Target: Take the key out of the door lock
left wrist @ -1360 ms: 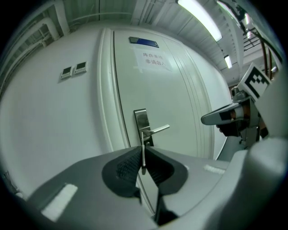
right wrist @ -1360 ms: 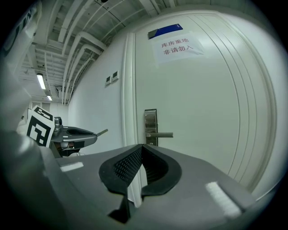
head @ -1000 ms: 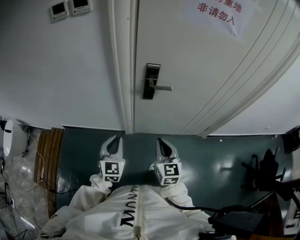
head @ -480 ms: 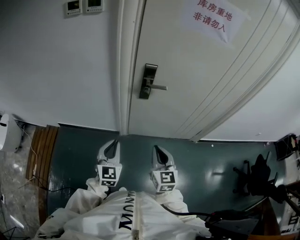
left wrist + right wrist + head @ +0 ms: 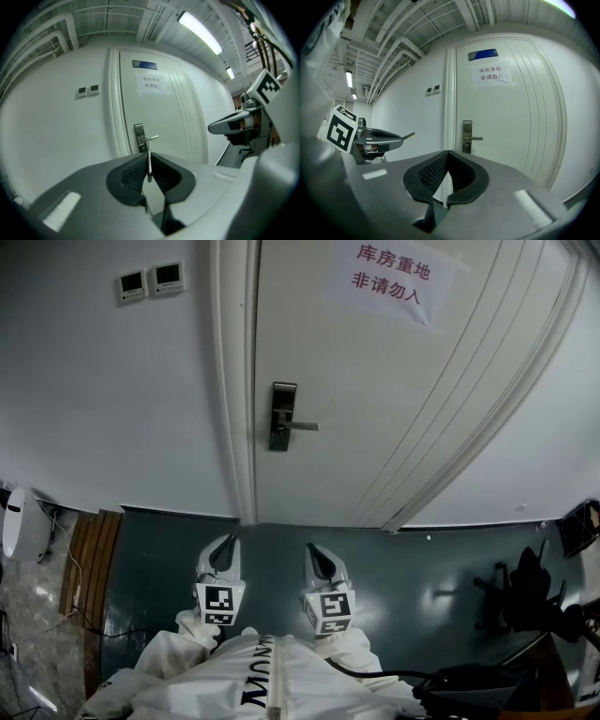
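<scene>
The white door (image 5: 394,381) is closed, with a dark lock plate (image 5: 281,415) and a silver lever handle (image 5: 301,427) on it. No key shows in the lock from here. My left gripper (image 5: 228,546) is held low in front of the person, well short of the door, and is shut on a thin silver key (image 5: 149,165) that sticks out between its pads. The right gripper view shows that key (image 5: 408,136) poking from the left gripper (image 5: 396,137). My right gripper (image 5: 315,550) hangs beside it, shut with nothing in it. The lock plate (image 5: 139,137) lies straight ahead.
A paper sign with red characters (image 5: 390,274) hangs on the door. Two small wall panels (image 5: 150,280) sit left of the frame. A black office chair (image 5: 525,601) stands at the right, a white appliance (image 5: 19,524) and cables at the left, and a dark box (image 5: 469,682) near the person's feet.
The view has swung, so the door lock now sits further left and a little lower in the picture. Both grippers stay low and side by side, jaws as before.
</scene>
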Motion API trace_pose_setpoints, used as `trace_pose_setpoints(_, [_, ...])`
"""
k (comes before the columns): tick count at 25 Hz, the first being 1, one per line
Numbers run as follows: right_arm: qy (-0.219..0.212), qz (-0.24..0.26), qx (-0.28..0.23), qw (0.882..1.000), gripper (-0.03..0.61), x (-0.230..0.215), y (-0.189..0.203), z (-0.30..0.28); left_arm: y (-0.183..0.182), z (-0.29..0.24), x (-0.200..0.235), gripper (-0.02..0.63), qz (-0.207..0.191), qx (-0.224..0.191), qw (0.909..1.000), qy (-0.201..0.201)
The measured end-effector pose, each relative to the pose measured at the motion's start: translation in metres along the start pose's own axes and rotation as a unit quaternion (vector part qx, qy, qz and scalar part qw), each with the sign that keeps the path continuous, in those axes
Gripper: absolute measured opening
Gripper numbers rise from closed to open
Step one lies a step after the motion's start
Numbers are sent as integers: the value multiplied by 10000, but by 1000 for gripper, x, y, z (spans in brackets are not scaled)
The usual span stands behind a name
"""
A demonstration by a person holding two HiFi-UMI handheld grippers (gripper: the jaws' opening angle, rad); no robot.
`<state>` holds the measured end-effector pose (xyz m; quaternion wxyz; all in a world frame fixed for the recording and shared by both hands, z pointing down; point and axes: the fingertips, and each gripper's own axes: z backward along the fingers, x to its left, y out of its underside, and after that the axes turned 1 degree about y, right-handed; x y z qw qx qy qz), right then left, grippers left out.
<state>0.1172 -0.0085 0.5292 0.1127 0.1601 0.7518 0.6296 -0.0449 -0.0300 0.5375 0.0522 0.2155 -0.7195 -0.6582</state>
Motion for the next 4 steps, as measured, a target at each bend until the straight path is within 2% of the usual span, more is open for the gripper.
trace_pose_setpoints(4, [77,-28,-73,9999,-2,-3,-1,5,-6,-2,-6,23,-151,-49,9998,81])
